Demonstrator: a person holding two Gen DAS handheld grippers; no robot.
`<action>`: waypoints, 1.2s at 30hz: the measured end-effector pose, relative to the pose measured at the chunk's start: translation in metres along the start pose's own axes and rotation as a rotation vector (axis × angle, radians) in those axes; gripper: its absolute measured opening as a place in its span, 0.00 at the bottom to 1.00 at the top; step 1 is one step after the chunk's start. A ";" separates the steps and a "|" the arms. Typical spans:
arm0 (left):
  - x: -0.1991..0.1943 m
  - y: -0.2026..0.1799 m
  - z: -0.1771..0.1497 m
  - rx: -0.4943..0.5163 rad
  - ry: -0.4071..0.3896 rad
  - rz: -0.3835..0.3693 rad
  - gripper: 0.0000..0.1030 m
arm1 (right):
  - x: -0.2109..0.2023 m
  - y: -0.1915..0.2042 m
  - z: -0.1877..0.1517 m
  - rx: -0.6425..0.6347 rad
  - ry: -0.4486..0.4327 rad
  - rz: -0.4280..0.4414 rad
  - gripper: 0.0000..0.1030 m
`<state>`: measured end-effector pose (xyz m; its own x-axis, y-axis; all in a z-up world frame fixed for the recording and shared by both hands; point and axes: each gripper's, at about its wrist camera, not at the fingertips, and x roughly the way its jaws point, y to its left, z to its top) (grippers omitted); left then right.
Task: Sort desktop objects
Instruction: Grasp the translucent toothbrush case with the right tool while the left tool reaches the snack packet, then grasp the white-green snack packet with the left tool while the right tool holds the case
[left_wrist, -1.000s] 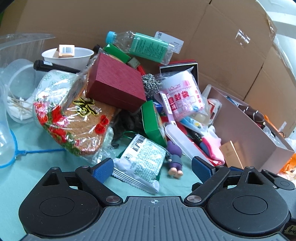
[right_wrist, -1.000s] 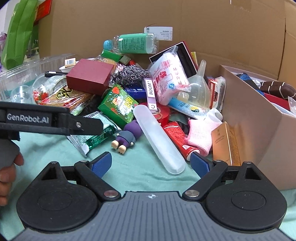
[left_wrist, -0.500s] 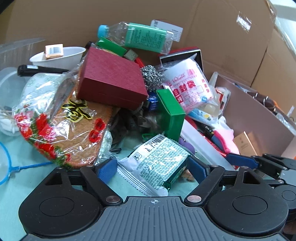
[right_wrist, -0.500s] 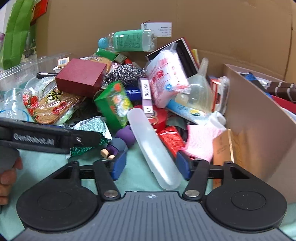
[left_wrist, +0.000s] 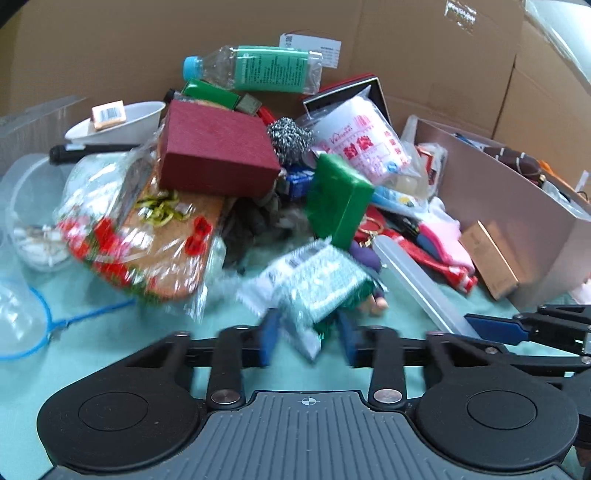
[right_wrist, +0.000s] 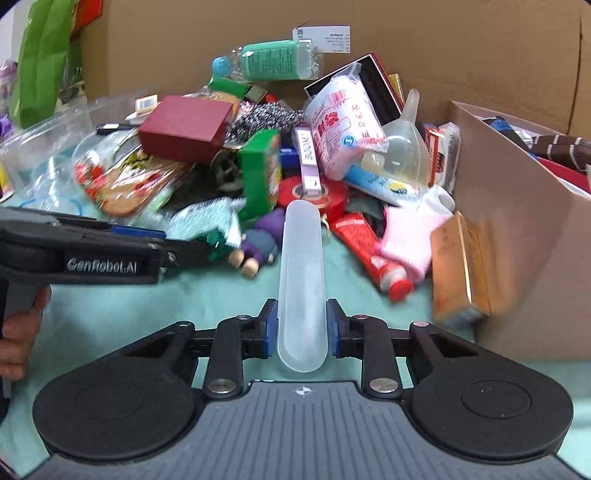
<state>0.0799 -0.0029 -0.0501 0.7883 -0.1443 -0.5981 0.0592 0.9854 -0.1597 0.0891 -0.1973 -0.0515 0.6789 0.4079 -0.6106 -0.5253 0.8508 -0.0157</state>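
Two grips in hand at once; left gripper (left_wrist: 306, 341) has its jaws clamped on the near edge of a green-and-white snack packet (left_wrist: 314, 284), which is motion-blurred and looks partly raised off the worktop (left_wrist: 110, 332); right gripper (right_wrist: 301, 328) has its jaws closed on the near end of a frosted plastic case (right_wrist: 301, 280), which points away toward the pile, its far end reaching the red tape roll (right_wrist: 332, 192).

Pile sits mid-scene against the cardboard backing: maroon box (left_wrist: 218, 155) on top of a bagged floral slipper (left_wrist: 147, 236) at left, green carton (left_wrist: 338, 199) upright at centre, steel scourer (left_wrist: 290, 138) behind it, water bottle (left_wrist: 255, 68) at the far top. Small purple doll (right_wrist: 258, 245) lies just beyond the packet, near the case. Open brown box (right_wrist: 517, 206) stands at right, already holding items.

Step in hand — judged: pick-up phase of sorting, both items gripped but neither yet clear of the heap.

Next move calls for lifting each straight up and back; the packet is soft and gripped only by its edge, so it could slip or drag the doll; the case is long and held at one end — likely to droop or catch the tape roll; destination for either cannot be told, though the box at right is the probable bin.
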 end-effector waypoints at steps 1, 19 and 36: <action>-0.003 0.002 -0.003 -0.012 0.012 -0.007 0.14 | -0.005 0.001 -0.003 -0.001 0.003 0.000 0.30; 0.011 -0.001 0.025 0.138 -0.079 -0.098 0.79 | -0.028 -0.004 -0.021 0.044 -0.006 -0.008 0.38; 0.005 -0.025 0.004 0.324 -0.012 -0.022 0.53 | -0.025 0.001 -0.020 0.031 0.004 0.024 0.34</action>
<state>0.0851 -0.0283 -0.0458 0.7917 -0.1669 -0.5876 0.2666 0.9599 0.0866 0.0613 -0.2133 -0.0523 0.6643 0.4271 -0.6134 -0.5251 0.8507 0.0236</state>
